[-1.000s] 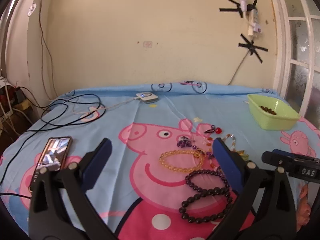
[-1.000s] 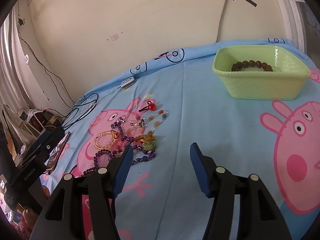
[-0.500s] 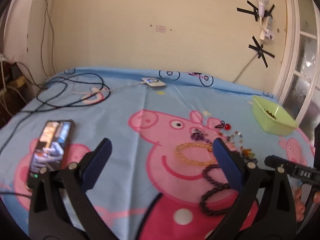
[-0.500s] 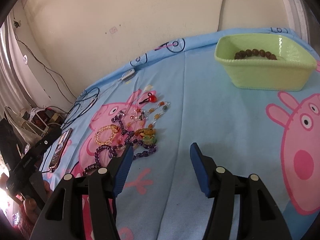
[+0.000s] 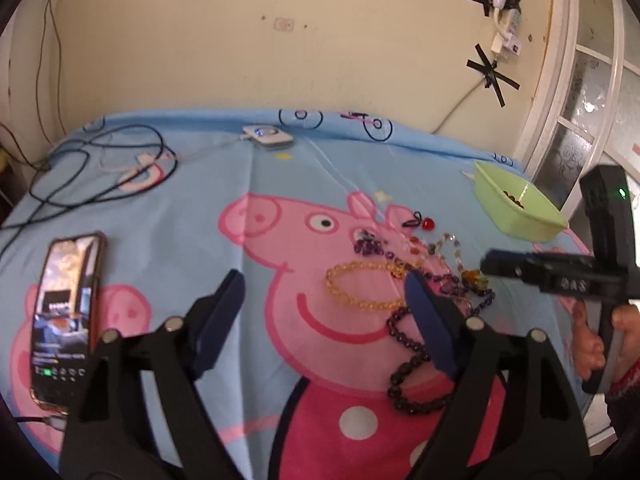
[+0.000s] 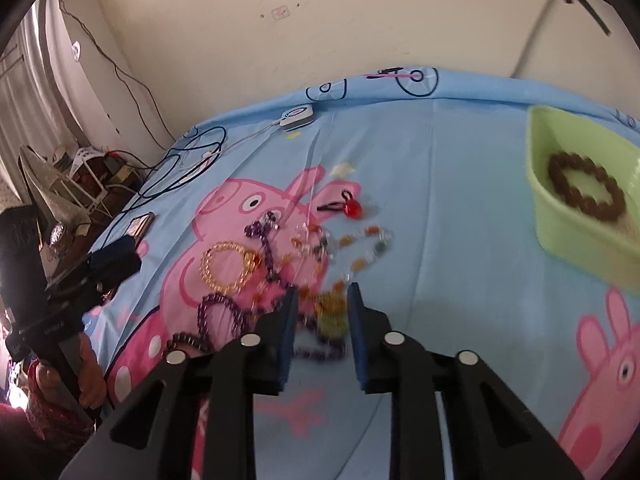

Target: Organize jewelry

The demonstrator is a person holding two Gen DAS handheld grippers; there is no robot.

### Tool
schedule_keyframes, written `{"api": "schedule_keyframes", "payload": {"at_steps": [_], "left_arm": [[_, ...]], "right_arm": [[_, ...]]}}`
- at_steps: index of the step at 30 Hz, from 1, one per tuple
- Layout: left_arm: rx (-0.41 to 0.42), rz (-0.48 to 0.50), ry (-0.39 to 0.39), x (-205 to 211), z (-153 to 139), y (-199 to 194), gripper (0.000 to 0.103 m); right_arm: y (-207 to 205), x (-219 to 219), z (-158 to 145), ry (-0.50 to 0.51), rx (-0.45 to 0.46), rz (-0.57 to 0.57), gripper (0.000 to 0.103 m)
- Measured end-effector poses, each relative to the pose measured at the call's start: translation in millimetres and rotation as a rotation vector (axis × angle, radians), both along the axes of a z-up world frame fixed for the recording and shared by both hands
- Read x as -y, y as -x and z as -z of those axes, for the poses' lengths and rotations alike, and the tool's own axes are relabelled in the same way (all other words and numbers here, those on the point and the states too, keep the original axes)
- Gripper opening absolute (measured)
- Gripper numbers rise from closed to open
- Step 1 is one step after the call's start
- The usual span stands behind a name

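A heap of jewelry lies on the Peppa Pig sheet: a yellow bead bracelet [image 5: 362, 286] [image 6: 226, 266], a dark bead string [image 5: 408, 364], purple beads [image 6: 266, 248], a red hair tie [image 6: 350, 208]. My right gripper [image 6: 322, 312] stands over a green-yellow bracelet [image 6: 332, 314], jaws narrowed around it with a gap still showing; the view is blurred. My left gripper [image 5: 324, 304] is open and empty, hovering left of the heap. A green bin [image 6: 576, 216] [image 5: 516, 206] holds a brown bead bracelet [image 6: 586, 190].
A phone [image 5: 66, 316] lies at the left of the bed. Black cables [image 5: 92, 176] and a white charger [image 5: 268, 138] lie toward the wall. A window frame [image 5: 576, 80] stands at the right beyond the bin.
My right gripper has swung left and down onto the jewelry heap and its jaws have narrowed around the green-yellow bracelet. My left gripper has drifted left, staying open.
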State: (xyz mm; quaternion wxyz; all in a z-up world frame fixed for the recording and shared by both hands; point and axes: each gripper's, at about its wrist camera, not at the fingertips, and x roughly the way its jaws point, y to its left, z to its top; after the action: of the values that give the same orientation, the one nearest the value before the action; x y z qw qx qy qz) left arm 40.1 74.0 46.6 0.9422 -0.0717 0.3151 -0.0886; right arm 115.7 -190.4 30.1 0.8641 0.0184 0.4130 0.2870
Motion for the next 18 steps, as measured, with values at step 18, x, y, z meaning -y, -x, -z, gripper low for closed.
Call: {"api": "schedule_keyframes", "payload": {"at_steps": [18], "left_arm": [[0.027, 0.040, -0.059, 15, 3, 5, 0.079]], "right_arm": [[-41, -43, 18, 0.244, 0.075, -0.050, 0.032]]}}
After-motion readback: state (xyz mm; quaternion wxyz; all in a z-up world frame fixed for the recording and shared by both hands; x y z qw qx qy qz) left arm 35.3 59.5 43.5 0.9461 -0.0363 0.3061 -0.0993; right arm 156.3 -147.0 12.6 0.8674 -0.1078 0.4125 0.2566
